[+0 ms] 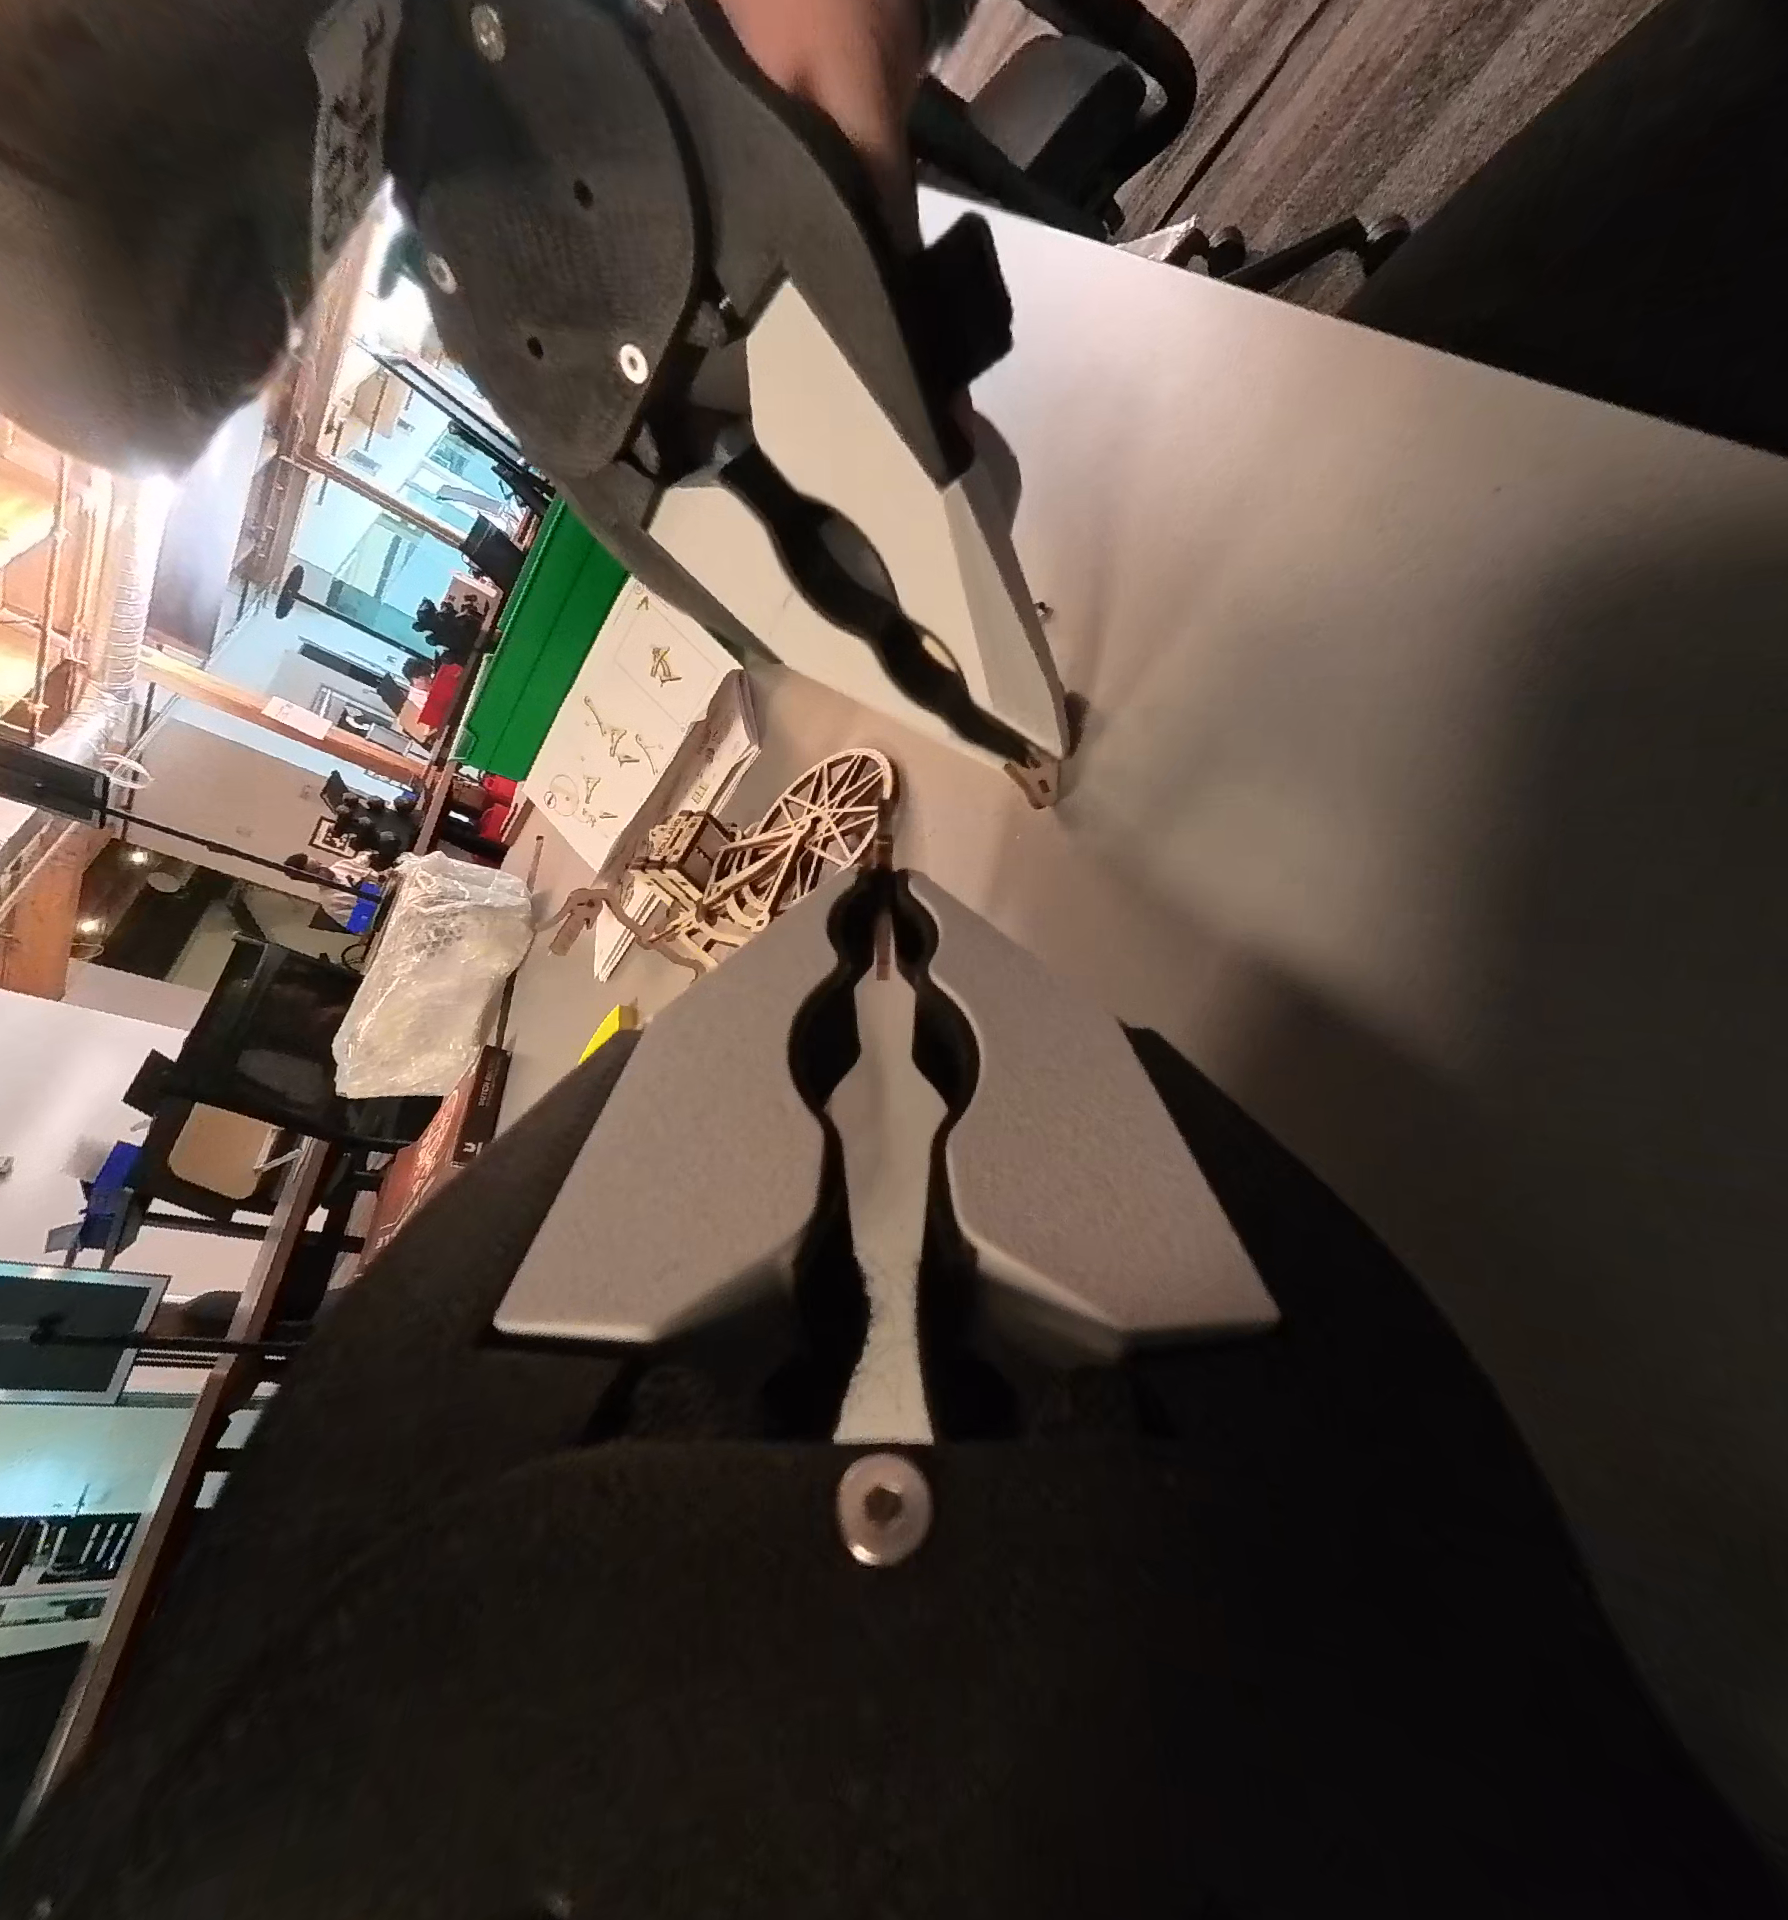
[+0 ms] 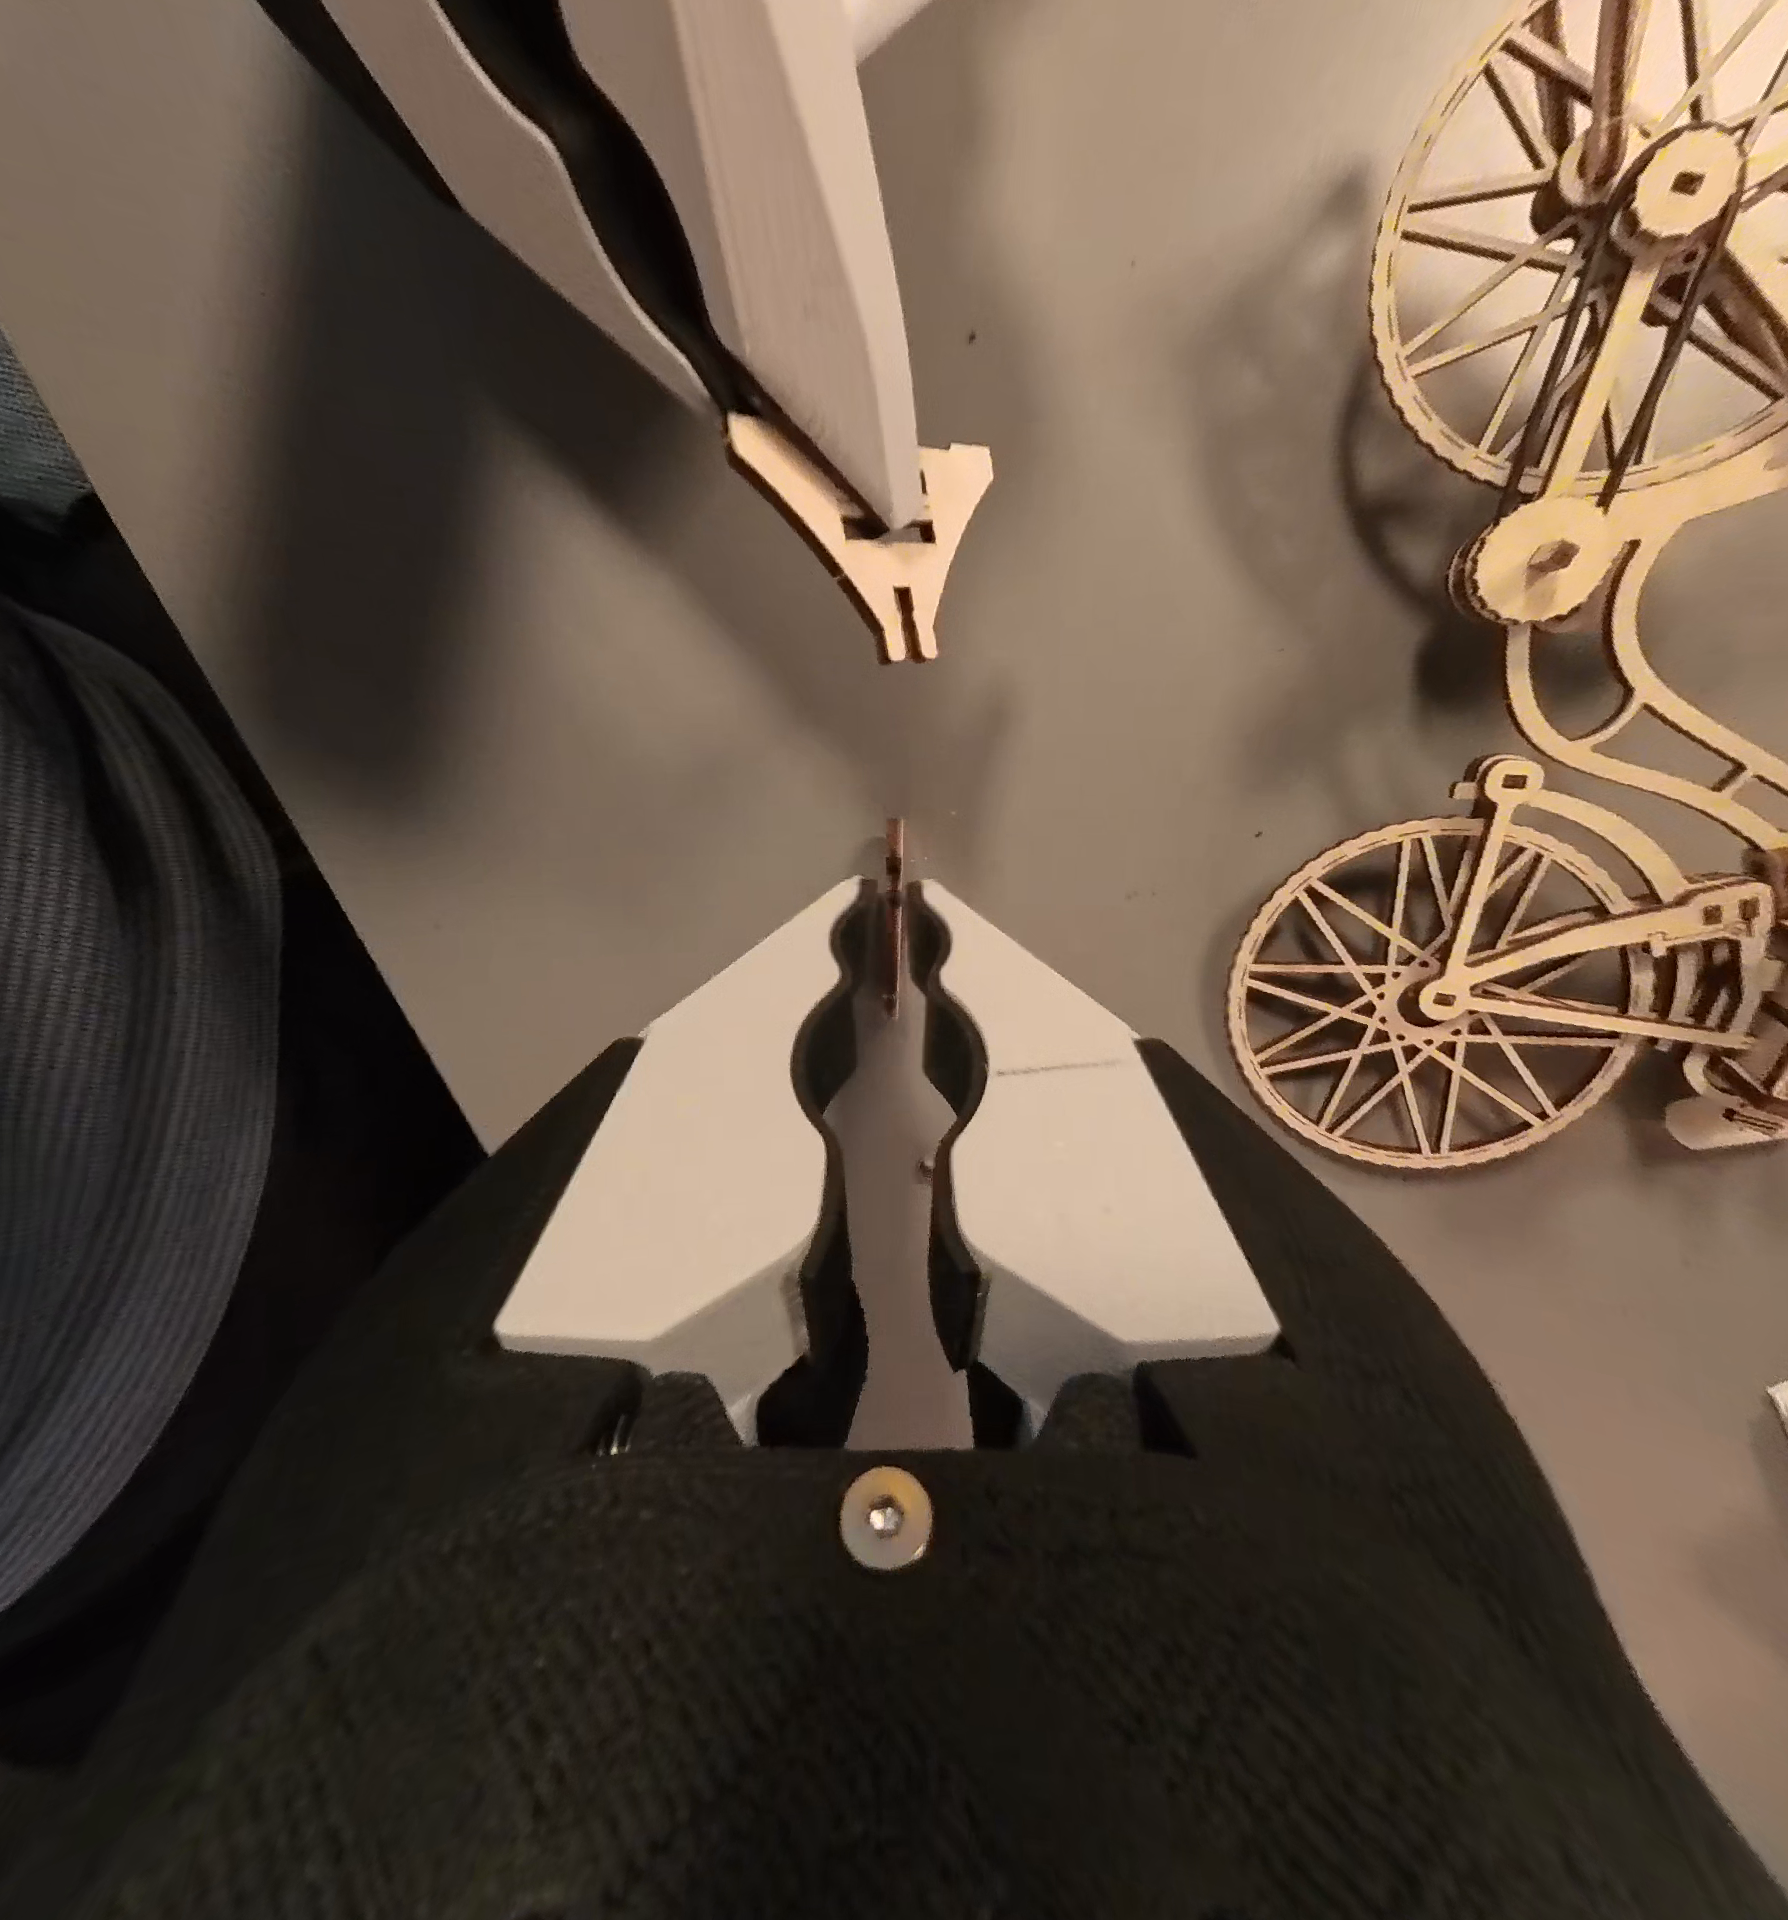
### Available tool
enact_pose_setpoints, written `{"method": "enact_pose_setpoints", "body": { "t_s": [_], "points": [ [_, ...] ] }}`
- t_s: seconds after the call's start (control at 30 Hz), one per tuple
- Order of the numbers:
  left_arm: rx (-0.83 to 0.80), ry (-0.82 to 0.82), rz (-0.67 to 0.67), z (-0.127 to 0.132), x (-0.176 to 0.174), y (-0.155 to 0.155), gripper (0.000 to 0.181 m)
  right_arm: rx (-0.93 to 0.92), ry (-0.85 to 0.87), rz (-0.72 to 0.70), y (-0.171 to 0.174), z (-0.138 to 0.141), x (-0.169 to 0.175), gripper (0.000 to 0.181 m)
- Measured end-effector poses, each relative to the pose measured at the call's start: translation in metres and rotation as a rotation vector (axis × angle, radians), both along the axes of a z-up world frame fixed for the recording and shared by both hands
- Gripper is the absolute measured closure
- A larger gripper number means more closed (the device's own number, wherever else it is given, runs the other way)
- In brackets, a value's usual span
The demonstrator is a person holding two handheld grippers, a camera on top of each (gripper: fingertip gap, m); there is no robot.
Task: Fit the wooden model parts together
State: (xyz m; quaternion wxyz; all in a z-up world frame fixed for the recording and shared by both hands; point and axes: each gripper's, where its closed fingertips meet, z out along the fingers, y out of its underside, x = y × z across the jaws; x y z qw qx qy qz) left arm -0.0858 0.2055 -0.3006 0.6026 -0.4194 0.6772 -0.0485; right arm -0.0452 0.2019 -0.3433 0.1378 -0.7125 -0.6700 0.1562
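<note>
In the left wrist view, my left gripper (image 1: 882, 878) is shut on a thin wooden part (image 1: 882, 920) seen edge-on. My right gripper (image 1: 1041, 750) comes down from above, shut on a small wooden part (image 1: 1035, 777) close to the grey table (image 1: 1389, 727). In the right wrist view, my right gripper (image 2: 895, 885) is shut on a thin part (image 2: 896, 862) seen edge-on. The left gripper (image 2: 869, 488) above it holds a flat forked part with slots (image 2: 895, 582). A short gap separates the two parts.
A built wooden bicycle model (image 2: 1492, 727) lies on the table to the right, also in the left wrist view (image 1: 765, 862). Behind it are an instruction sheet (image 1: 630, 707) and a clear plastic bag (image 1: 433, 966). Dark striped fabric (image 2: 90, 935) lies past the table edge at left. Across from one pair of fingers to the other is roughly 6 cm.
</note>
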Motion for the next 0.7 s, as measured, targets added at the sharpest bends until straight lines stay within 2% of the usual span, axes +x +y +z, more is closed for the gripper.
{"method": "enact_pose_setpoints", "body": {
  "t_s": [0.1,0.17,0.33,0.43,0.53,0.7],
  "points": [
    [0.006,0.0,0.0,0.001,0.0,0.0,0.18,0.002,0.041,0.005,0.001,0.0,-0.003,0.181],
    [0.027,-0.017,0.006,0.005,0.0,0.0,0.18,-0.012,0.144,-0.028,0.004,0.009,-0.008,0.181],
    [0.101,-0.144,0.028,0.032,-0.003,0.0,0.18,-0.224,0.75,-0.181,0.01,0.066,-0.03,0.181],
    [0.102,-0.193,0.039,0.041,-0.006,0.002,0.181,-0.321,0.984,-0.205,0.008,0.085,-0.033,0.181],
    [0.094,-0.214,0.041,0.044,-0.006,0.002,0.18,-0.393,1.099,-0.215,0.006,0.092,-0.035,0.181],
    [0.072,-0.236,0.028,0.047,-0.006,0.0,0.18,-0.446,1.167,-0.22,0.006,0.095,-0.039,0.181]
  ]
}}
